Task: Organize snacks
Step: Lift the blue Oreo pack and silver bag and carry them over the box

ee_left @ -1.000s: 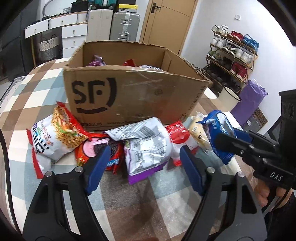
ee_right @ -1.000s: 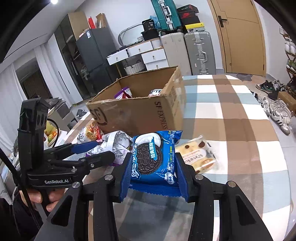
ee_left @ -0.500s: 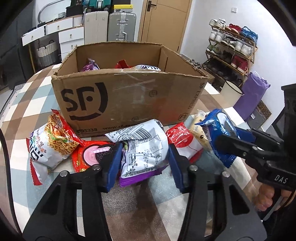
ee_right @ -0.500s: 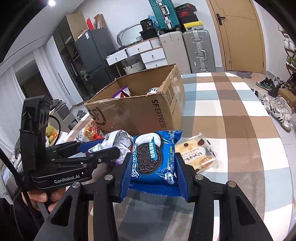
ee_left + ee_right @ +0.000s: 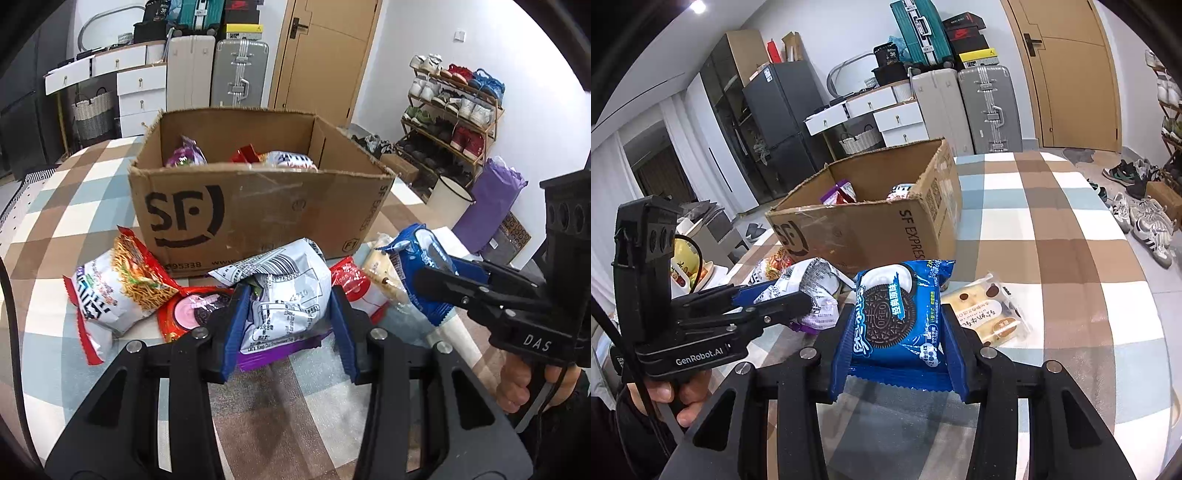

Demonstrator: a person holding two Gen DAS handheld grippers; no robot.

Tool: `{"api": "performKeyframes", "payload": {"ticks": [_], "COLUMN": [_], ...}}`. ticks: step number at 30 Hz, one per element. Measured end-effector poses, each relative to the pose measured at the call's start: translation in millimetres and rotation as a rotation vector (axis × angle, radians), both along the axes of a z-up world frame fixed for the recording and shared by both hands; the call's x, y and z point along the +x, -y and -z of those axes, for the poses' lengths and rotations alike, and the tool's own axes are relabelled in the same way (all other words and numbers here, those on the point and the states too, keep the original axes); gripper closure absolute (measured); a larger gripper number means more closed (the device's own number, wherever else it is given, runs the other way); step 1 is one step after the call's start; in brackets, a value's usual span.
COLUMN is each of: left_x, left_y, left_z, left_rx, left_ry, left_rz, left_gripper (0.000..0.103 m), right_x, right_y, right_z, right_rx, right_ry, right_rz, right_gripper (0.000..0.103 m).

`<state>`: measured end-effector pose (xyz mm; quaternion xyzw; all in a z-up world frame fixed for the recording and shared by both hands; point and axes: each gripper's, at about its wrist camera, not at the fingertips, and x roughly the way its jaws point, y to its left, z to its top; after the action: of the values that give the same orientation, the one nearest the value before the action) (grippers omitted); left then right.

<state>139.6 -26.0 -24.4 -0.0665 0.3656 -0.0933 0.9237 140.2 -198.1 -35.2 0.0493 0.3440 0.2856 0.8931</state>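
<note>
**Blue Oreo pack and silver bag gripped before the carton**

Blue foil of the Oreo pack (image 5: 899, 317) is pinched between the blue pads (image 5: 955, 354) of the right gripper (image 5: 899, 363), and the pack is held just above the checked tablecloth (image 5: 1071, 258). A silver-and-purple snack bag (image 5: 284, 295) is clamped at both sides by the left gripper (image 5: 286, 328); it lies on the cloth in front of the SF cardboard box (image 5: 258, 218). Beside that bag are seen a red cookie pack (image 5: 192, 308) and a noodle-snack bag (image 5: 118, 288) on one side, and a red-and-white packet (image 5: 354, 291) on the other. A clear-wrapped pack of small cakes (image 5: 988, 314) is laid near the Oreo pack. Several packets are already seen inside the box. Suitcases (image 5: 988, 107) and a dark fridge (image 5: 783, 122) are ranged behind the table.
</note>
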Motion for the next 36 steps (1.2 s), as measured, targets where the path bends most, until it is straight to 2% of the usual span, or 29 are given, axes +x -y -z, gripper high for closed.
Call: {"api": "performKeyframes", "payload": {"ticks": [12, 22, 36], "left_x": [-27.6, -28.3, -11.2], "left_y": [-15.9, -36.8, -65.1], "left_z": [-35.6, -66.3, -120.8], "left_rx": [-0.019, -0.031, -0.001], "left_ry": [0.084, 0.125, 0.196], "left_rz": [0.001, -0.028, -0.072], "left_gripper": [0.063, 0.063, 0.063], "right_x": [-4.8, 3.4, 32.0], "right_y": [-2.9, -14.5, -35.3], "right_z": [-12.6, -37.0, -73.2], "right_rx": [0.002, 0.007, 0.014], "right_ry": [0.034, 0.071, 0.116], "right_rz": [-0.001, -0.018, -0.042], "right_gripper": [0.059, 0.059, 0.059]}}
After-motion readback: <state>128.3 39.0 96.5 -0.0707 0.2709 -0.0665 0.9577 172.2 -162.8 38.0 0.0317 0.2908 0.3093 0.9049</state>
